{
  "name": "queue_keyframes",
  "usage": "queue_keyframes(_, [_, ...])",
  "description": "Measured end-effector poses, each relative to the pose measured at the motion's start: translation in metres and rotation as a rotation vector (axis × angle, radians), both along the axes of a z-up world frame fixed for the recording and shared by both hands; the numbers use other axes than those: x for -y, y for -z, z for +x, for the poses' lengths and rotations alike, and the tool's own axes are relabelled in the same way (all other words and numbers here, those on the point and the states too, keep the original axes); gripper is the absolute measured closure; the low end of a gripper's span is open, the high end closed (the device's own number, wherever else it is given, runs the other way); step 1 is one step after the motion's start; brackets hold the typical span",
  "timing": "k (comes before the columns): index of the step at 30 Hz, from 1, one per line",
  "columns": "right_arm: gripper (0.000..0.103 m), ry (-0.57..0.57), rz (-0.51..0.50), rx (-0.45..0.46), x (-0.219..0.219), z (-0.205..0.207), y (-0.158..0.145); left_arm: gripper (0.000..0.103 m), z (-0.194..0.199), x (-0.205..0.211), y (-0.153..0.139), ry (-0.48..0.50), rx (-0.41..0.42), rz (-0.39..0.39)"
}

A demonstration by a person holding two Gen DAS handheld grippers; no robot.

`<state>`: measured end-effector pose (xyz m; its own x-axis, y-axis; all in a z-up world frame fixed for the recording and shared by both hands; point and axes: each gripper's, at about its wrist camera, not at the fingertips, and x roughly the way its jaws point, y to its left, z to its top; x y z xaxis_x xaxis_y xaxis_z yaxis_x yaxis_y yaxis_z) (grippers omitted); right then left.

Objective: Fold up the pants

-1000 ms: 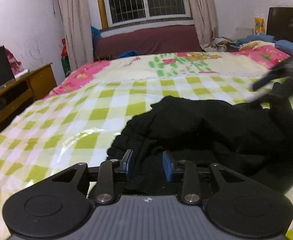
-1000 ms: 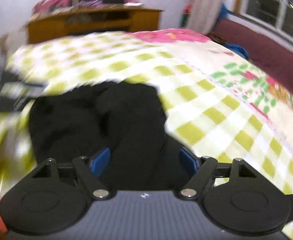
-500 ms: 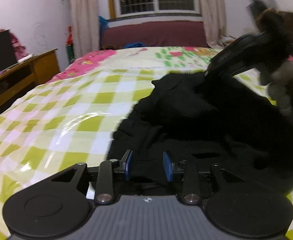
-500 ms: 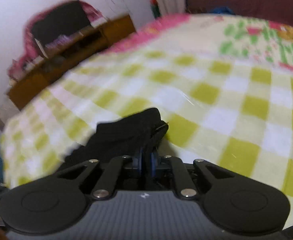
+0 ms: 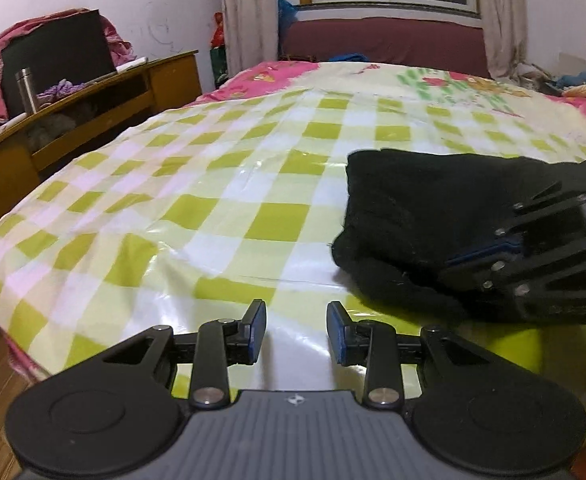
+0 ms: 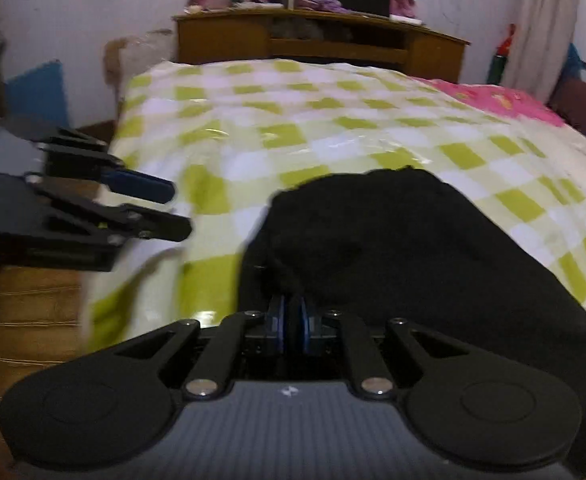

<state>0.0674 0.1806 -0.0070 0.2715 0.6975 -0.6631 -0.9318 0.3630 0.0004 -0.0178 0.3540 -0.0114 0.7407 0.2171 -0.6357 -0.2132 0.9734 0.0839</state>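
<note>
Since a second ago our right gripper [image 6: 291, 326] has gone from wide apart over the pants [image 6: 393, 248] to fingers pinched together on a fold of the black cloth at its near edge. Our left gripper [image 5: 296, 330] has swung clear of the heap: black cloth lay between its fingers before, and now only the checked bed [image 5: 213, 208] shows there, with the fingers partly apart and holding nothing.

The pants lie bunched in a dark mound near the bed's front edge, to the right in the left wrist view, where the right gripper [image 5: 489, 250] comes in from the side and bites into them.

To do this step well, we judge the mound must first be spread flat. We should draw the pinched edge outward, low over the bed, so the cloth slides open rather than lifting as a lump. Our left gripper ought to come back and take the opposite edge, so the two pull evenly apart. The bed cover looks glossy and may let the cloth slip, so a slow pull is safer. Which part of the pants we hold we cannot tell.
</note>
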Motion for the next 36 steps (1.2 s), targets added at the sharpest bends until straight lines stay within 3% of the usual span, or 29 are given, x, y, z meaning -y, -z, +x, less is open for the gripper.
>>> queue_keyframes(2, [0.1,0.006,0.031,0.04,-0.001,-0.003,-0.009,0.055,0.001,-0.002,-0.004,-0.005,0.021,0.003])
queue_keyframes(5, [0.099,0.032,0.03,0.025,-0.001,0.004,-0.009,0.055,0.009,-0.001,-0.014,0.008,0.067,-0.021])
queue_keyframes(8, [0.093,0.04,0.025,0.073,0.003,0.001,-0.007,0.054,0.015,0.005,-0.021,0.041,0.09,-0.03])
queue_keyframes(12, [0.062,0.029,0.029,0.146,0.006,-0.01,-0.009,0.043,0.025,0.015,-0.022,0.119,0.1,-0.026])
queue_keyframes(13, [0.06,0.025,0.013,0.158,0.007,-0.01,-0.008,0.042,0.032,0.018,-0.022,0.142,0.098,-0.02])
queue_keyframes(15, [0.06,0.033,-0.025,0.178,0.01,-0.01,-0.003,0.026,0.046,0.023,-0.017,0.198,0.07,-0.016])
queue_keyframes(17, [0.06,0.048,-0.06,0.175,0.011,-0.005,0.001,0.019,0.063,0.025,-0.007,0.213,0.035,-0.01])
queue_keyframes(20, [0.06,0.053,-0.079,0.177,0.01,-0.003,0.008,0.019,0.085,0.022,0.008,0.204,-0.012,-0.034])
queue_keyframes(22, [0.069,0.055,-0.112,0.201,0.003,-0.005,0.015,0.028,0.091,0.022,0.013,0.203,-0.027,-0.042])
queue_keyframes(23, [0.075,0.061,-0.124,0.182,0.0,-0.003,0.018,0.042,0.093,0.024,0.014,0.208,-0.043,-0.033])
queue_keyframes(24, [0.084,0.073,-0.123,0.145,-0.002,0.0,0.018,0.049,0.094,0.024,0.015,0.221,-0.058,-0.047])
queue_keyframes(25, [0.088,0.086,-0.117,0.125,-0.002,0.001,0.017,0.05,0.093,0.024,0.015,0.22,-0.062,-0.055])
queue_keyframes(29, [0.092,0.113,-0.051,0.05,0.0,0.002,-0.002,0.064,0.077,0.022,0.001,0.224,-0.045,-0.013])
queue_keyframes(30, [0.095,0.111,-0.034,0.035,0.0,0.0,-0.005,0.074,0.073,0.021,-0.002,0.213,-0.037,-0.006])
queue_keyframes(32, [0.096,0.093,-0.017,0.03,-0.003,-0.008,-0.007,0.077,0.065,0.014,-0.007,0.158,-0.025,0.032])
queue_keyframes(36, [0.096,0.067,-0.04,-0.018,-0.018,-0.013,0.014,0.077,0.062,0.0,0.003,0.081,-0.065,0.017])
